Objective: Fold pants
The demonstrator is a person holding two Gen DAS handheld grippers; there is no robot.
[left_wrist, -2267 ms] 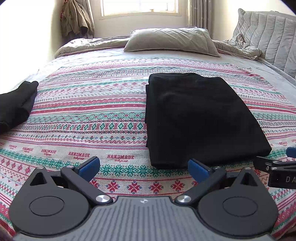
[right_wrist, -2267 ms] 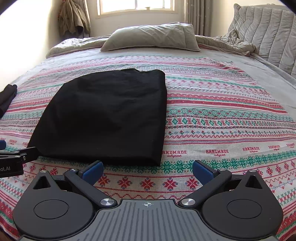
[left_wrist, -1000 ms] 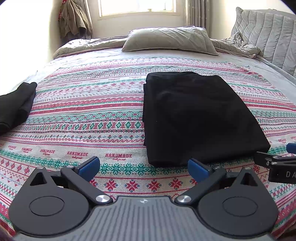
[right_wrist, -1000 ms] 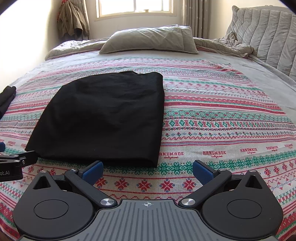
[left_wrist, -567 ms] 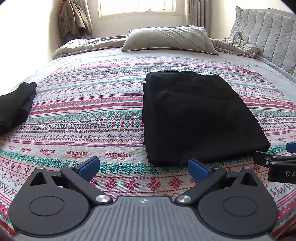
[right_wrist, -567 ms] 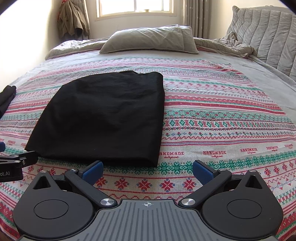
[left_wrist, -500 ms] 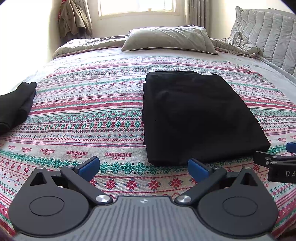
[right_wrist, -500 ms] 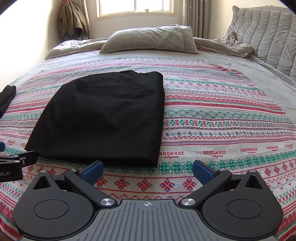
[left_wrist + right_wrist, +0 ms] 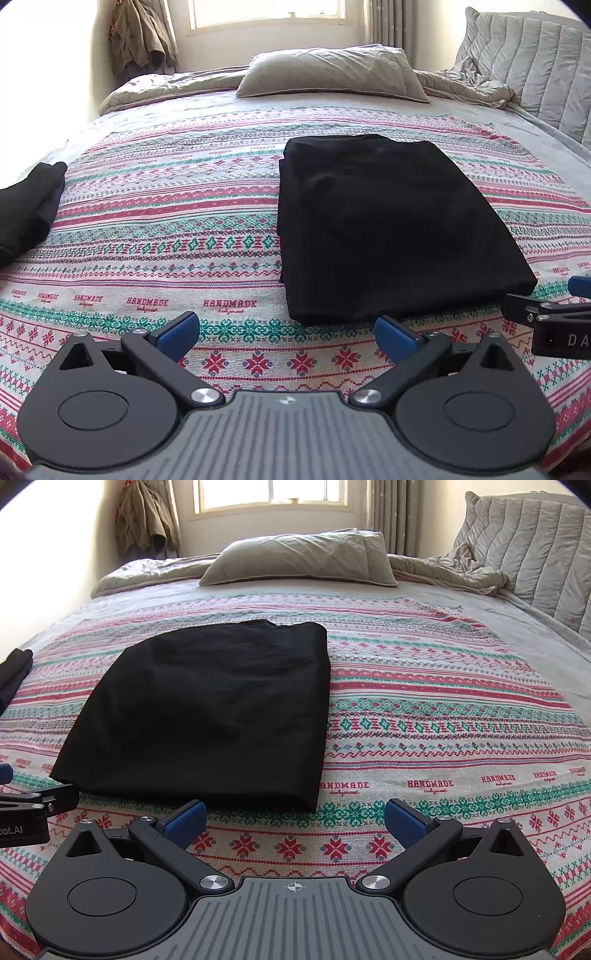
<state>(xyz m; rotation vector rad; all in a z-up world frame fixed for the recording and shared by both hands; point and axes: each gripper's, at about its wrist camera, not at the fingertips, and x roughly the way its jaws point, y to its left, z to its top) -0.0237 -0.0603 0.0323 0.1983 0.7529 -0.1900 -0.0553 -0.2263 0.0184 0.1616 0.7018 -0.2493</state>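
The left gripper (image 9: 286, 330) hovered low over the patterned blanket (image 9: 166, 221), its blue-padded fingers (image 9: 177, 328) spread wide and holding nothing. Just ahead of it and slightly to its right lay the black pants (image 9: 384, 225), folded into a flat rectangle, with their near edge a little beyond the fingertips and not touching them. The right gripper (image 9: 293, 821) hung beside it, equally wide open and empty, its pads (image 9: 404, 821) clear of the cloth. From this tool the pants (image 9: 207, 716) lay ahead and to the left, their near right corner falling roughly between the two pads but just past them. Each gripper showed at the edge of the other's view: the right gripper (image 9: 550, 321) near the pants' right front corner, the left gripper (image 9: 29, 808) near their left front corner. Nothing stood between either tool and the fold. Farther off to the left, well apart from the pants, another dark garment (image 9: 26, 210) rested at the blanket's edge. Beyond the pants a grey pillow (image 9: 328, 75) lay at the head of the bed, a rumpled grey quilt (image 9: 461, 572) trailed off to the right, and a jacket (image 9: 146, 520) hung in the far left corner beside the window (image 9: 273, 494).
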